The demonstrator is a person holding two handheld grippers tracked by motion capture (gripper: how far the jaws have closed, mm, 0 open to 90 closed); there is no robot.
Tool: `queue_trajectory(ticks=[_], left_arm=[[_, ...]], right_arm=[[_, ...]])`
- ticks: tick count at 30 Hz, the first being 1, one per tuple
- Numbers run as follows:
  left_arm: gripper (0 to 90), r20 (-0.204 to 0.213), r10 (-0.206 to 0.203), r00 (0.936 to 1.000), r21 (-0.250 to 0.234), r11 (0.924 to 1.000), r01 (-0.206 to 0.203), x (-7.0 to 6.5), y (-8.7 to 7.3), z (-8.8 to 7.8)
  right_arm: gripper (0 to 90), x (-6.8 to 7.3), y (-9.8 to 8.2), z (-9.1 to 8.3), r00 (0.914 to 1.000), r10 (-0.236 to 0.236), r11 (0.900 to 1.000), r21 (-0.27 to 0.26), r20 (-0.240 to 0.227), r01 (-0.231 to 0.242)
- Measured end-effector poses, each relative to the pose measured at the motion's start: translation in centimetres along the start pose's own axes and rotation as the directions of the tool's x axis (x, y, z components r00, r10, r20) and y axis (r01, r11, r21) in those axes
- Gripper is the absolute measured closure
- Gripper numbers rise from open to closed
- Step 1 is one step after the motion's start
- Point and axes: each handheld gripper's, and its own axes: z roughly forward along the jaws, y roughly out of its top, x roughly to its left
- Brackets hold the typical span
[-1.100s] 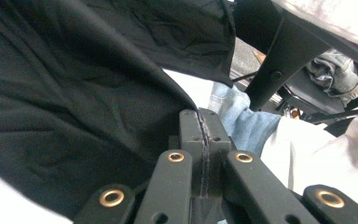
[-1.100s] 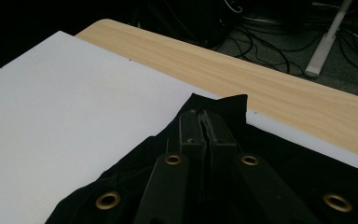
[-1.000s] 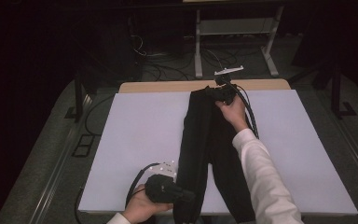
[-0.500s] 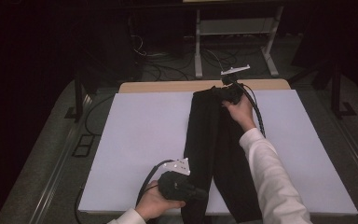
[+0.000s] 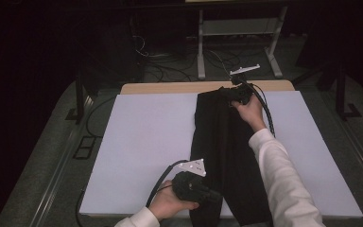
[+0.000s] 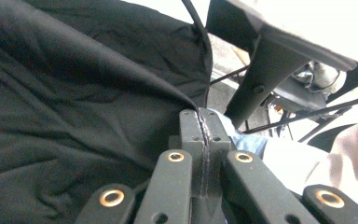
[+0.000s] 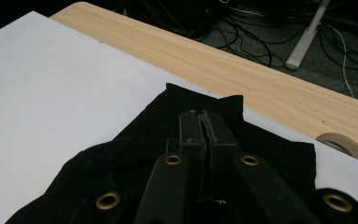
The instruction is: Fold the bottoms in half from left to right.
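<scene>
Black trousers are lying lengthwise down the white table cover, and since a second ago both hands are carrying them rightward, straightening the fold (a flattening step, I judge). Left gripper and right gripper are each pinching cloth, jaws fully closed; the fabric looks matte and creased.

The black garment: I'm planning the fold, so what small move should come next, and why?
Probably carry both ends a little further sideways together, keeping the cloth taut. The left gripper is shut on the black garment at its near end, the right gripper on its far end, and it lies long and narrow on the white sheet.
</scene>
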Motion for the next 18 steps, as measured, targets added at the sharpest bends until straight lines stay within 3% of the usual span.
queue_trajectory(ticks=[18], left_arm=[[89.0, 0.03, 0.016, 0.9994, -0.054, 0.9985, -0.014, 0.1, 1.8, 2.8]], right_arm=[[86.7, -0.8, -0.3, 0.2, 0.9994, -0.026, 0.999, 0.034, -0.024, 0.027]])
